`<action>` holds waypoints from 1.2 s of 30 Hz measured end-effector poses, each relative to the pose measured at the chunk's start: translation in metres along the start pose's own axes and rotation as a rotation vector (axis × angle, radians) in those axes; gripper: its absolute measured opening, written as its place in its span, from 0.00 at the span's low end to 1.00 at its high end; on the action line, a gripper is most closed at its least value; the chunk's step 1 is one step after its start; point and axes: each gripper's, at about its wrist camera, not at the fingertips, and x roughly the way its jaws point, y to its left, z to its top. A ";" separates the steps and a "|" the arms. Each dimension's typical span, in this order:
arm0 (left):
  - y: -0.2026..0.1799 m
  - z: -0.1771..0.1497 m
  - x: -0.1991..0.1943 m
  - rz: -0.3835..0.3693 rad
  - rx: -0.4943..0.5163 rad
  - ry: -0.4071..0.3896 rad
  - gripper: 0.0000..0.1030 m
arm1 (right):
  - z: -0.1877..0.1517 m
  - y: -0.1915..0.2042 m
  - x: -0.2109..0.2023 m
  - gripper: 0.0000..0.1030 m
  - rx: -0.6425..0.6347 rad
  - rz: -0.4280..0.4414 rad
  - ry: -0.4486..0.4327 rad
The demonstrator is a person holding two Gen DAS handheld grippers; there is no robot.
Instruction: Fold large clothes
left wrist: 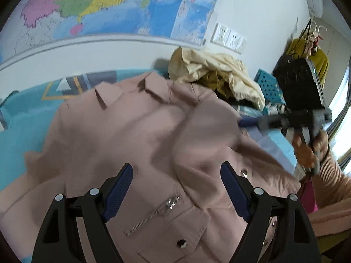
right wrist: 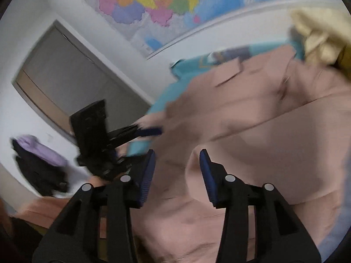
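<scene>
Pink jacket (left wrist: 136,131) lay spread front-up across the bed, on a turquoise cover (left wrist: 19,129), its collar (left wrist: 131,87) toward the wall where a large coloured map (left wrist: 105,6) hung. A zip pocket and snap buttons showed on the part of the jacket nearest you. Beyond the collar, against the wall, sat a heap of cream and mustard clothes (left wrist: 217,74).

Your left tool (left wrist: 175,188) hovered just above the jacket's lower front, fingers wide apart and gripping nothing. Your right tool (right wrist: 177,175), seen in its own blurred view, also stood with its fingers apart and empty, over a sleeve (right wrist: 263,153) that lay across the jacket's body. In the left view that same tool reached in from the jacket's right edge, your hand (left wrist: 311,149) around its grip.

By my judgement you were early in the fold: one sleeve looked brought in over the chest, while the body was not yet doubled. The next move likely called for pinching the jacket's edge or hem with both tools, catching the thick cloth squarely, and carrying it toward the collar without dragging the sleeve loose.
</scene>
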 end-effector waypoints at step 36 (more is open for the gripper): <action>0.017 0.003 0.035 0.175 0.081 0.157 0.77 | -0.007 -0.158 -0.074 0.42 0.248 -0.443 -0.175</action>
